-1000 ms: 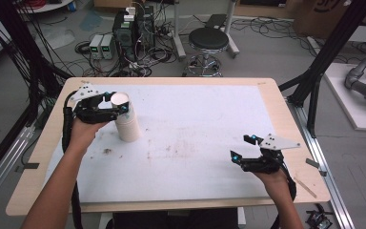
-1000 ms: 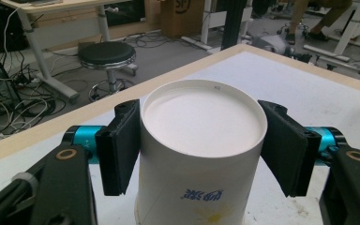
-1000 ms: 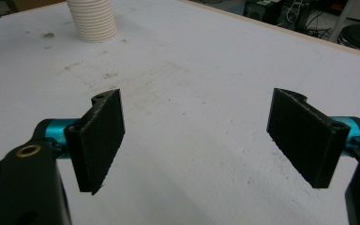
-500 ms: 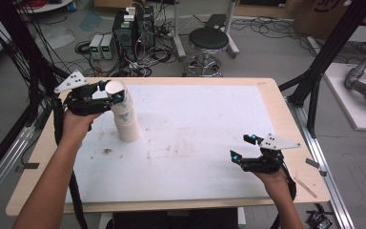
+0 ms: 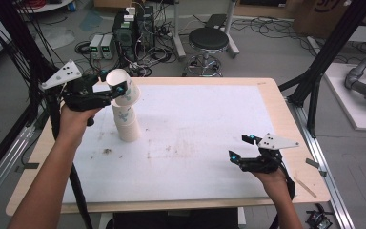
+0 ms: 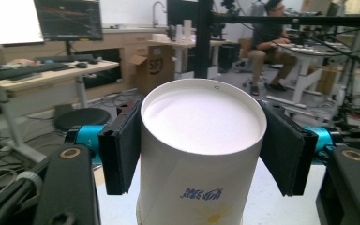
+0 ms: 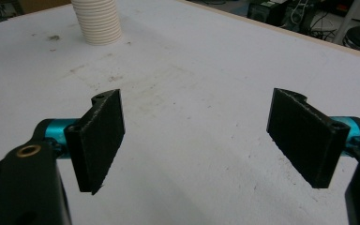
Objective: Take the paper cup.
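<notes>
Item: top paper cup (image 5: 122, 89), which we are clamping in the closed left tool (image 5: 115, 90), tilting directly above the upright cup stack (image 5: 127, 124); right tool (image 5: 241, 148) is idling wide open, empty, well apart.

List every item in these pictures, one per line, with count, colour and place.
top cup: one, white with a flower print, clamped in the left gripper, lifted and tilted above the stack.
cup stack: one, white, upright on the table's far left.
table: one, white stained sheet over a pale wood top.
stool: one, black, on the floor beyond the table.
left gripper: one, black with blue, jaws pressing the top cup's sides.
right gripper: one, black with blue, jaws wide apart, low over the table's near right.
</notes>
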`<state>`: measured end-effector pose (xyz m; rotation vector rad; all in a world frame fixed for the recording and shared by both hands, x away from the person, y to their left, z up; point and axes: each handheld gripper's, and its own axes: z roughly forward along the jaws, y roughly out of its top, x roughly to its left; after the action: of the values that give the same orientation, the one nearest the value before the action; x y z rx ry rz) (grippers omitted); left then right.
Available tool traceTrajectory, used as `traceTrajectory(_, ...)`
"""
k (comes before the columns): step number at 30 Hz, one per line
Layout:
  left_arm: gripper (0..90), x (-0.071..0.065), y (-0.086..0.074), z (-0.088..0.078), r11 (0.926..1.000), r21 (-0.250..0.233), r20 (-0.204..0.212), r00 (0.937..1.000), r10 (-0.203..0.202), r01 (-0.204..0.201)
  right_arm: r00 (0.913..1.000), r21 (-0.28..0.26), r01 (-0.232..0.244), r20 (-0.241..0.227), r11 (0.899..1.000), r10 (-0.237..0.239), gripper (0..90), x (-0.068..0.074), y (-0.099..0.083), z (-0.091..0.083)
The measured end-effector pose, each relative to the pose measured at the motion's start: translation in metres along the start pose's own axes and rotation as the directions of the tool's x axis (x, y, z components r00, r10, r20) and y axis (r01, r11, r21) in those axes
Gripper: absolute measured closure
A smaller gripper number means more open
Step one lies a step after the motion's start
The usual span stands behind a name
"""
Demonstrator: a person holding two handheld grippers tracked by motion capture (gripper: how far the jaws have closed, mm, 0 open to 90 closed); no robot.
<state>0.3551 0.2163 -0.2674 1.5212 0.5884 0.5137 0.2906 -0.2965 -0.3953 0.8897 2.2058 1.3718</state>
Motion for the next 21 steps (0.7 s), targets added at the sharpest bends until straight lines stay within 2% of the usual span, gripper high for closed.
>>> traceTrajectory(1,35.1,0.0,0.0,0.0,1.0,0.0,0.0,1.0,0.0,0.0,1.0,-0.002,0.004,-0.002,1.0,-0.004,19.6,0.0,0.0,0.0)
traceTrajectory(2,35.1,-0.005,-0.002,0.004,1.0,0.004,0.027,0.9996,-0.002,0.002,1.0,-0.001,0.001,-0.002,1.0,-0.001,19.6,0.0,0.0,0.0)
traceTrajectory(5,35.1,-0.009,-0.004,0.008,0.9999,0.012,0.045,0.999,-0.001,0.001,1.0,-0.001,-0.001,-0.003,1.0,0.001,19.6,0.001,0.001,0.0)
traceTrajectory(6,35.1,-0.013,-0.006,0.012,0.9998,0.02,0.064,0.998,-0.002,0.001,1.0,-0.003,0.004,-0.006,1.0,-0.004,19.6,0.001,0.001,0.0)
traceTrajectory(14,35.2,-0.027,-0.016,0.025,0.9987,0.051,0.111,0.9938,-0.002,-0.004,0.9998,-0.005,-0.003,-0.021,1.0,0.003,19.5,0.001,0.003,0.002)
traceTrajectory(16,35.3,-0.032,-0.023,0.03,0.9974,0.072,0.129,0.9916,-0.013,0.003,0.998,0.012,-0.021,-0.06,1.0,0.021,19.4,0.001,0.005,0.006)
traceTrajectory(21,35.3,-0.039,-0.035,0.037,0.9958,0.092,0.15,0.9884,-0.022,0.008,0.9943,0.02,-0.005,-0.107,1.0,0.008,19.4,0.006,0.011,0.013)
